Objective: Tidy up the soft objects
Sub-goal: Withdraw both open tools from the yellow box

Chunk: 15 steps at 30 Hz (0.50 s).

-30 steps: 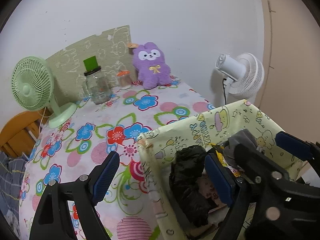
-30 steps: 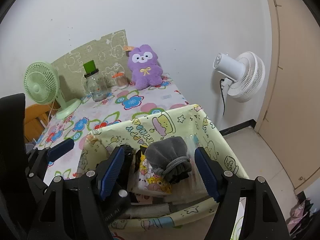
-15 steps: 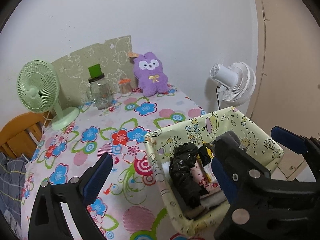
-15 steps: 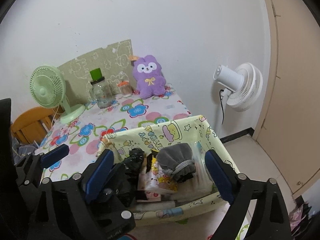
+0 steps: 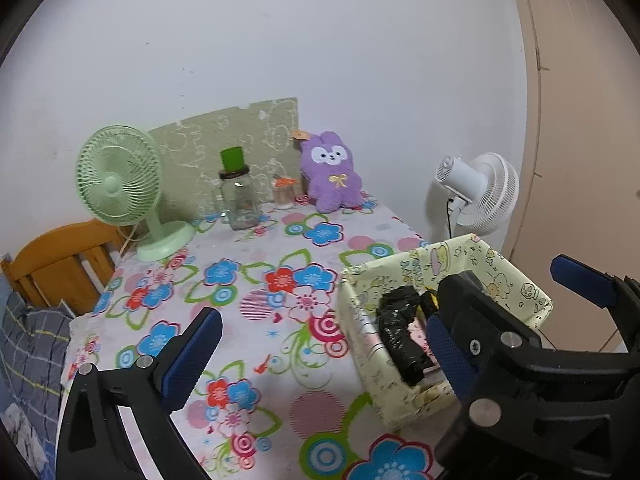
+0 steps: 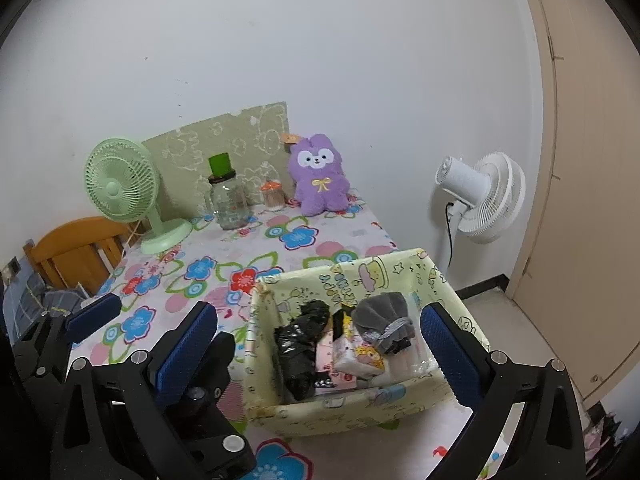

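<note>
**A:** How far along does the tidying look?

**B:** Mostly done, I'd judge. The yellow fabric basket (image 6: 436,280) at the near right corner of the table (image 5: 280,240) already holds a grey drawstring pouch (image 6: 384,316), a crumpled black bag (image 6: 300,344) and a printed tissue pack (image 6: 360,360), all lying inside its walls.

**A:** Anything soft left outside?

**B:** Only the purple plush bunny (image 6: 318,176), sitting upright at the far edge of the table against the wall, beside a small orange-lidded jar (image 6: 272,196) and a glass jar (image 6: 228,204). Whether it belongs in the basket, I cannot tell; it may simply live there. The green fan (image 5: 120,184) is no soft thing.

**A:** And the claws?

**B:** Both are spread wide and carry nothing. The right claw (image 6: 320,352) hangs above the near side of the basket, its blue pads straddling the basket's width without touching it, the pouch and tissue pack lying between and beyond them. The left claw (image 5: 316,356) is just to the left, over bare tablecloth, with the basket's left wall near its right finger.

**A:** So the bunny is out of reach?

**B:** Well apart from both claws, across the whole table.
</note>
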Motion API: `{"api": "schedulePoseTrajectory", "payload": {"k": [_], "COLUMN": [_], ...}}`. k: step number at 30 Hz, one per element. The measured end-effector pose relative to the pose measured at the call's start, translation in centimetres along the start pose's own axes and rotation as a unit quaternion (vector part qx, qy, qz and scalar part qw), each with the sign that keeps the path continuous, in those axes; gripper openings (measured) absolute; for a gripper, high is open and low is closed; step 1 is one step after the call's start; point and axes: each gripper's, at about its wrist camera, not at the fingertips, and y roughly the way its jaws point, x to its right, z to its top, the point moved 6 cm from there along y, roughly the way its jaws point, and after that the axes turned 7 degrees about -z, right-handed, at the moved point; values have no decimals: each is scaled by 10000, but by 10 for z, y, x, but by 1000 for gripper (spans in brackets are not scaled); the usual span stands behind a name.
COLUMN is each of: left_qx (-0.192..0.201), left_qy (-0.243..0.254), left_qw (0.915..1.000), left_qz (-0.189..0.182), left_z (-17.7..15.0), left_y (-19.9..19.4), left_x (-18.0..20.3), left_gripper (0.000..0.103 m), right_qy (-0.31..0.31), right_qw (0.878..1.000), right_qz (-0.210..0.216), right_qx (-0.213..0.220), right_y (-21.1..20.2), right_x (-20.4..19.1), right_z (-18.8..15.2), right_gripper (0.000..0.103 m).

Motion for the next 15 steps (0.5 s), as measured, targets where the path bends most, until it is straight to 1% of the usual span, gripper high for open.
{"api": "schedulePoseTrajectory", "payload": {"k": [7,15], "left_qx": [138,335], "left_qy": [-153,-296], "left_qw": [9997,9983], "left_qz": [144,362], "left_z": [-5,-7], "left_y": [-23,-50], "left_x": [-22,-49], "left_gripper": [103,103], "right_qy": [-80,-73], "right_qw": [9998,9993], "right_qz": [-1,137], "right_qx": [184,334], "right_y": [-18,-34], "right_x": [-17,-33], "right_z": [2,3], "right_gripper": [103,103]}}
